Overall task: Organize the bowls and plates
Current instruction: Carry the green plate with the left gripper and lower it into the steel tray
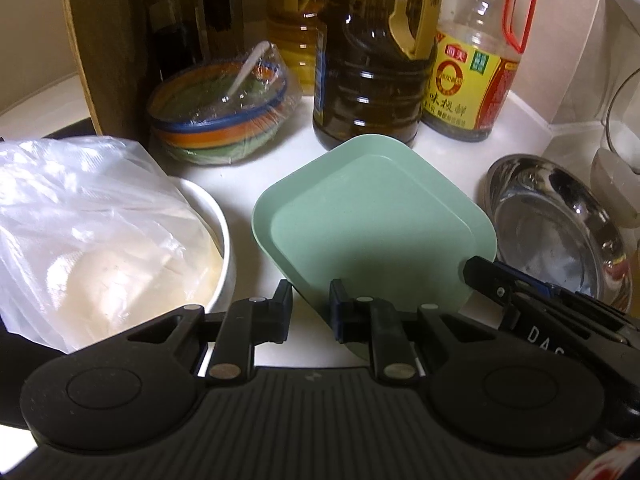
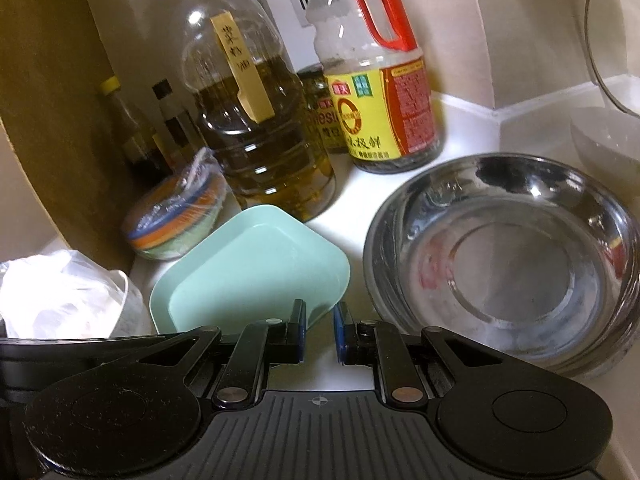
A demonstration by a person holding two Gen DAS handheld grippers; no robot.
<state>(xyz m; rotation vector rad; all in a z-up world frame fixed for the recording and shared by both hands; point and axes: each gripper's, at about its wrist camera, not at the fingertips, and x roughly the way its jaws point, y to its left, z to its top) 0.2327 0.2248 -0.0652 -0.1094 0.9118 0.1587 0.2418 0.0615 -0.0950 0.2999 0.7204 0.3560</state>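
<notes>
Green plastic is sitting between both pairs of jaws: the one green plate (image 1: 372,216) is lying on the white counter (image 1: 248,168), and each gripper is pinching a near part of its raised rim. The left gripper (image 1: 310,300) is holding the near left edge with its jaws drawn narrow, one finger inside the plate and one outside. The right gripper (image 2: 320,316) is clamping the near right corner in the same way. In the left wrist view, its black finger is showing at that corner. Both grippers are angling down toward the counter, side by side and close together.

Just left of the plate, one white bowl (image 1: 224,236) is standing with a clear plastic bag (image 1: 80,220) of pale food bulging out of it. Just right of the plate, a steel bowl (image 2: 512,264) is resting empty; whether it is one bowl or a nested pair cannot be told. Beyond it, a glass bowl (image 1: 620,128) is standing at the right edge of the view.

Behind the plate, a stack of coloured bowls (image 1: 216,128) is sitting wrapped in film with a white spoon (image 1: 248,68) inside. The stack is hemmed in by a wooden board (image 1: 108,48) leaning at the left. A large oil jug (image 1: 368,80) is standing nearly against the plate's far edge. Beside it is a soy sauce bottle (image 1: 472,80) with a red handle. A second oil bottle (image 1: 292,32), two dark slim bottles (image 1: 220,12) and a small jar (image 2: 320,112) are crowding the back.
</notes>
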